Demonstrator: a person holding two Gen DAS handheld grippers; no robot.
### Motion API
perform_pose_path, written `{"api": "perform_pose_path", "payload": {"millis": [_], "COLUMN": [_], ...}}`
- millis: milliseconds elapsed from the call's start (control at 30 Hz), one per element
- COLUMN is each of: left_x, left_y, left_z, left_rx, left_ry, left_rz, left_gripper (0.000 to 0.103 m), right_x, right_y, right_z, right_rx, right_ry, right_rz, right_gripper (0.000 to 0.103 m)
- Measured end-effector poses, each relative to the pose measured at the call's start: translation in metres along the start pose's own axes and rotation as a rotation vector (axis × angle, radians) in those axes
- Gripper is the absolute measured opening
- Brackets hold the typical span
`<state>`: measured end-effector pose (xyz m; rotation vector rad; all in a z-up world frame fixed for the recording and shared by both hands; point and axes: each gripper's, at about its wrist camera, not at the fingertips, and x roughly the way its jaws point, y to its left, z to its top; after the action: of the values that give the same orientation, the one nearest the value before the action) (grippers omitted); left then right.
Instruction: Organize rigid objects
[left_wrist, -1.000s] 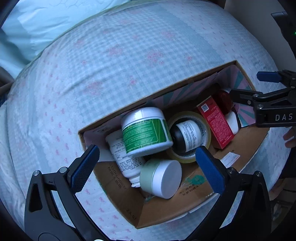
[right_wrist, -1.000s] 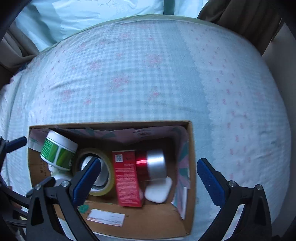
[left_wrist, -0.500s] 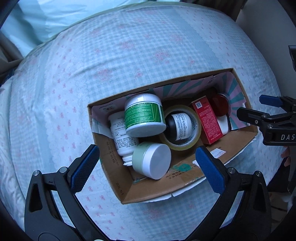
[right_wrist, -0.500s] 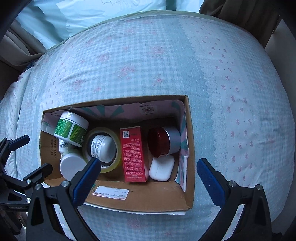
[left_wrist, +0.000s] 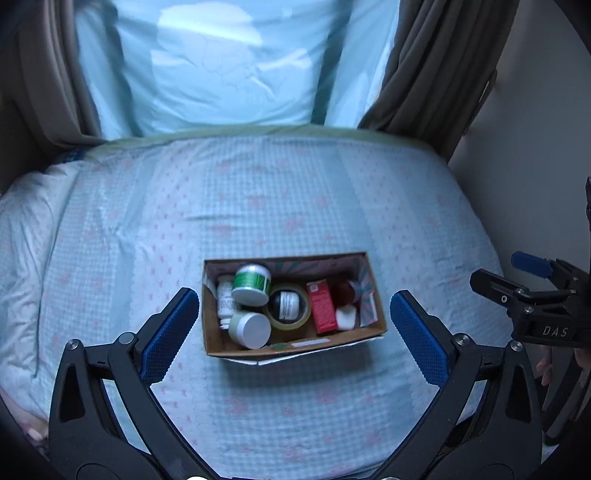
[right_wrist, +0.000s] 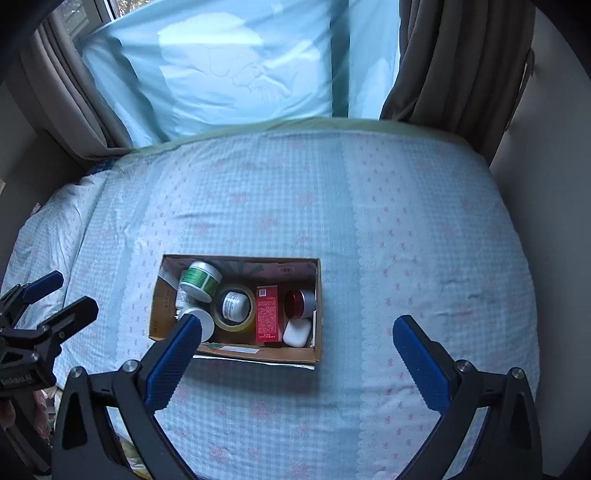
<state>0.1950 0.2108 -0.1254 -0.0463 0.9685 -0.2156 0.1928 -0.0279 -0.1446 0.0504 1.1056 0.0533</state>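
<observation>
An open cardboard box (left_wrist: 295, 345) (right_wrist: 236, 352) sits on the bed. In it lie a green-labelled white jar (left_wrist: 252, 283) (right_wrist: 200, 277), a pale green jar with white lid (left_wrist: 250, 329), a white bottle (left_wrist: 224, 299), a tape roll (left_wrist: 289, 306) (right_wrist: 235, 305) around a small dark jar, a red carton (left_wrist: 321, 305) (right_wrist: 266, 313), a red-lidded jar (right_wrist: 299, 303) and a white case (right_wrist: 296, 332). My left gripper (left_wrist: 295, 326) is open and empty, high above the box. My right gripper (right_wrist: 295, 349) is open and empty, also high above it.
The bed (left_wrist: 258, 206) has a light blue checked cover with pink flowers. A large blue pillow (left_wrist: 221, 62) leans at the head. Brown curtains (left_wrist: 424, 66) hang at both sides. A wall (left_wrist: 546, 110) stands to the right.
Both grippers have pulled up and back from the box, which now looks much smaller. The pillow and curtains have come into view. Box contents have not moved.
</observation>
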Motion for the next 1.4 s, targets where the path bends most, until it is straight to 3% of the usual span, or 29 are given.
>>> {"api": "perform_pose_path", "payload": {"millis": [167,400,733,1400], "left_x": [-0.088,-0.139,-0.144,-0.149], "left_y": [-0.035,-0.072,-0.096,-0.11], "left_z": [-0.006,-0.032,-0.053,-0.056], "left_rx": [0.002,0.014,0.042,0.038], "left_ry": [-0.189,-0.308,-0.331,-0.364], "left_rz": [0.047,0.035,0.078,0.087], "left_gripper": [0.103,0.103,0.103,0.103], "right_x": [-0.086,-0.148,-0.172,-0.189], "right_y": [-0.015,-0.031,-0.054,-0.061], "right_z": [-0.009,-0.04,-0.065,-0.068], "right_rx": [-0.027,-0.016,0.006,-0.005], "right_ry": [-0.157,-0.288,-0.335,-0.381], "right_rz": [-0.073,-0.128,-0.129,-0.132], "right_gripper": [0.103,0.103,0.103,0.103]}}
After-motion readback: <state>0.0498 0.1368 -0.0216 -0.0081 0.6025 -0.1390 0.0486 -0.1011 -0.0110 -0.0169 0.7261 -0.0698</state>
